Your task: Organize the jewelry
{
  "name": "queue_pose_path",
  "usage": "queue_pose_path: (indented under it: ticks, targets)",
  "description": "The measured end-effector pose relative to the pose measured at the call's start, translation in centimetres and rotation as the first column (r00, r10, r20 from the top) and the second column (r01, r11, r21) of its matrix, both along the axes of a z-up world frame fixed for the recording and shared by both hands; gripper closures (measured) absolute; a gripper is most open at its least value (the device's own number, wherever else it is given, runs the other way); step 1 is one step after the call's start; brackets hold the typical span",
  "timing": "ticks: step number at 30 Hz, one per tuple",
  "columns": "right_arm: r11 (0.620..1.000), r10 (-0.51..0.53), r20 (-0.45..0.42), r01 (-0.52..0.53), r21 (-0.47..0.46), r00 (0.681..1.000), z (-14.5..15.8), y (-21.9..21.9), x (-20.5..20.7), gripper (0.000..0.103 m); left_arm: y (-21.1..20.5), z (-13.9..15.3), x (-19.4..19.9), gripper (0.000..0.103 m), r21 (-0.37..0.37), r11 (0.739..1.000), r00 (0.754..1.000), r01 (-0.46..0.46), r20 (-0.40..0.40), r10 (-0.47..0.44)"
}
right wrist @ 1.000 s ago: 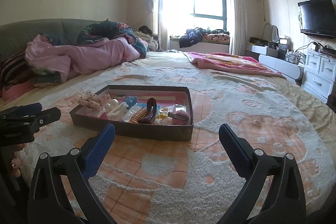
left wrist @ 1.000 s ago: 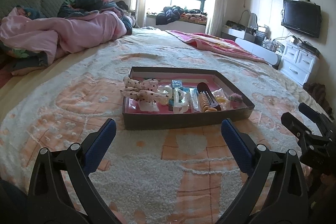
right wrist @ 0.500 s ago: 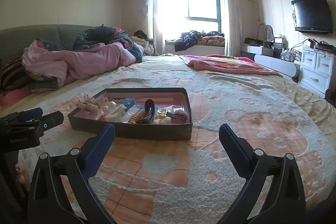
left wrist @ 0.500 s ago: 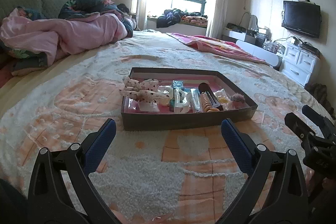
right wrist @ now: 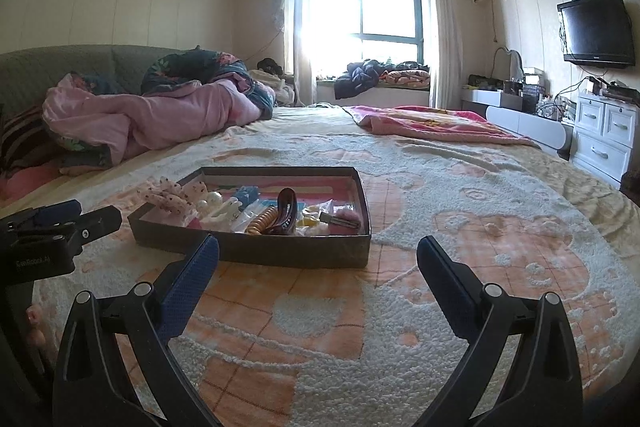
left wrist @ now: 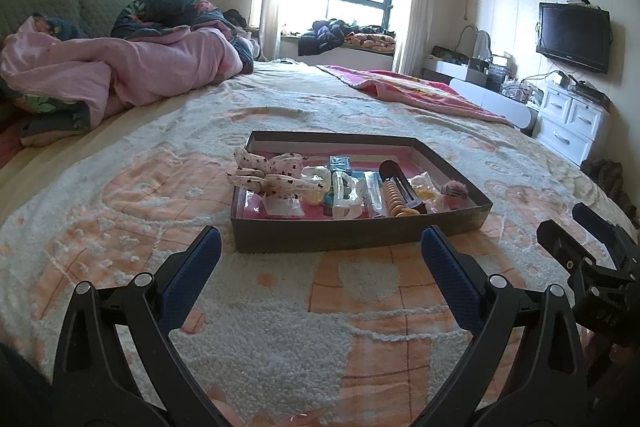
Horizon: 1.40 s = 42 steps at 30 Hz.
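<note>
Left to right across the patterned cream-and-orange tufted bedspread (left wrist: 256,327). The left gripper (left wrist: 320,259), with black tongs and blue pads, stands spread wide with nothing between the pads, hovering low over the bedspread just short of the shallow dark cardboard tray with a pink floor (left wrist: 352,241). Inside the tray, from its left end: a cream fabric bow with dark dots (left wrist: 272,173), a white plastic claw clip (left wrist: 346,193), a coiled orange hair tie (left wrist: 394,197) lying against a dark brown oblong hair clip (left wrist: 402,183), small yellow pieces (left wrist: 424,189), and a fluffy pink pompom clip (left wrist: 456,189) at the right end. All visible accessories lie in the tray; none is seen loose on the bedspread. The right gripper (right wrist: 318,259) is likewise spread wide and empty, near the tray's right corner.

Change over the last second: both views have sunk slightly and drawn a little nearer the tray; the contents have not shifted and the tongs have stayed apart.

Reading: this fits either an approach to pick an item for sorting, or a pause with everything already gathered. The frames do not settle which.
</note>
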State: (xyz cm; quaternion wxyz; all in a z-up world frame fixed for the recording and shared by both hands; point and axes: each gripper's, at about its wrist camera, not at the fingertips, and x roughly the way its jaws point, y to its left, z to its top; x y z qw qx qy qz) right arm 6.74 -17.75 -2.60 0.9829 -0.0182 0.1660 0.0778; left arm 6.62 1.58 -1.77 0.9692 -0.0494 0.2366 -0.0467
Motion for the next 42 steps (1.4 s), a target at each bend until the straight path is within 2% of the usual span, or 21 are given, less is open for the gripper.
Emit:
queue_pose_path:
  ticks: [42]
  targets:
    - [1.0, -0.001, -0.014, 0.001, -0.003, 1.0, -0.32, -0.1, 0.23, 0.007, 0.28, 0.04, 0.15, 0.011, 0.012, 1.0, 1.0, -0.018, 0.005, 0.018]
